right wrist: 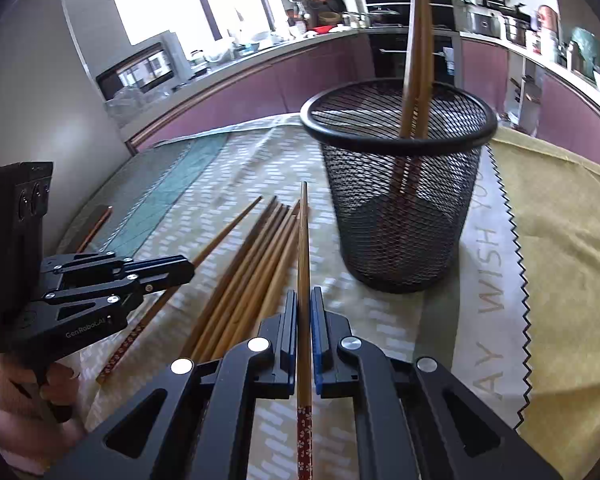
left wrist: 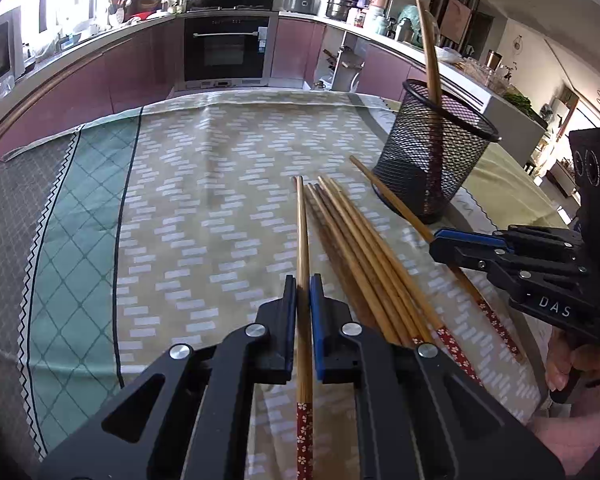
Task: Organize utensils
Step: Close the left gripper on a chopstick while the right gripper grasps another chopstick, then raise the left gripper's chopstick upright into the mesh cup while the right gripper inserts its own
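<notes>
On desk: mesh cup (right wrist: 400, 200) holds 2 chopsticks (right wrist: 418, 60); loose bundle (left wrist: 360, 252) remains. My left gripper (left wrist: 304, 296) and right gripper (right wrist: 304, 308) jaws each clamp 1 chopstick (left wrist: 303, 232), unlifted.

On the tablecloth (left wrist: 203, 168) a bundle of chopsticks (left wrist: 356, 248) lies side by side, with the mesh cup (left wrist: 432, 156) standing behind it to the right. Two chopsticks (right wrist: 418, 52) stand tilted in the cup. One single chopstick (left wrist: 303, 248) lies left of the bundle between the left gripper (left wrist: 303, 292) jaws, another (right wrist: 304, 248) lies right of it between the right gripper (right wrist: 304, 304) jaws.
</notes>
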{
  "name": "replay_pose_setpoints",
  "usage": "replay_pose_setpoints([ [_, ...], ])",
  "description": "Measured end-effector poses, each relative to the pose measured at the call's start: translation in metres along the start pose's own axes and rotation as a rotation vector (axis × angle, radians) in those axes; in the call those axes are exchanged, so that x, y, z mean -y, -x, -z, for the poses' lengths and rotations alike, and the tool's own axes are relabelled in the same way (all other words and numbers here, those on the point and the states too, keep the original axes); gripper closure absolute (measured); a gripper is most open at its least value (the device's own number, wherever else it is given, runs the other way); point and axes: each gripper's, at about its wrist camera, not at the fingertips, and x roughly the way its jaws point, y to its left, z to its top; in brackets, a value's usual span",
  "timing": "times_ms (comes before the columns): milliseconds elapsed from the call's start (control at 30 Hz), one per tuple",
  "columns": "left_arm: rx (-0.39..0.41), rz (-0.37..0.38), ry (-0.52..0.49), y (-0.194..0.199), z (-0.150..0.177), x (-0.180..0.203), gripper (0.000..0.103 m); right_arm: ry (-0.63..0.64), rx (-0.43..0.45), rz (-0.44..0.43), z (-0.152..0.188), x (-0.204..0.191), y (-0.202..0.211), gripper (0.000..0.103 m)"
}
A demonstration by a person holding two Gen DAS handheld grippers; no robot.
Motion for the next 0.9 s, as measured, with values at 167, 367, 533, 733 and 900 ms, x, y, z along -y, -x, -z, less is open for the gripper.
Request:
replay_pose_setpoints([
  [167,-0.014,0.042,-0.061,0.003,0.006,0.013,0.095,0.073,-0.047,-0.025,0.003,-0.01,-0.002,0.098],
  [367,-0.031,0.048,-0.097,-0.002,0.007,0.017,0.095,0.115,-0.097,-0.004,0.003,-0.012,-0.007,0.097],
  [533,-0.06,0.047,-0.099,-0.009,0.004,0.011,0.093,0.129,-0.123,0.009,0.001,-0.013,-0.014,0.096],
  [733,-0.072,0.066,-0.105,-0.015,-0.002,0.008,0.092,0.126,-0.125,-0.002,-0.003,-0.012,-0.02,0.096],
  [900,-0.069,0.043,-0.093,-0.016,-0.007,0.011,0.095,0.106,-0.077,-0.018,-0.002,-0.009,-0.008,0.097],
])
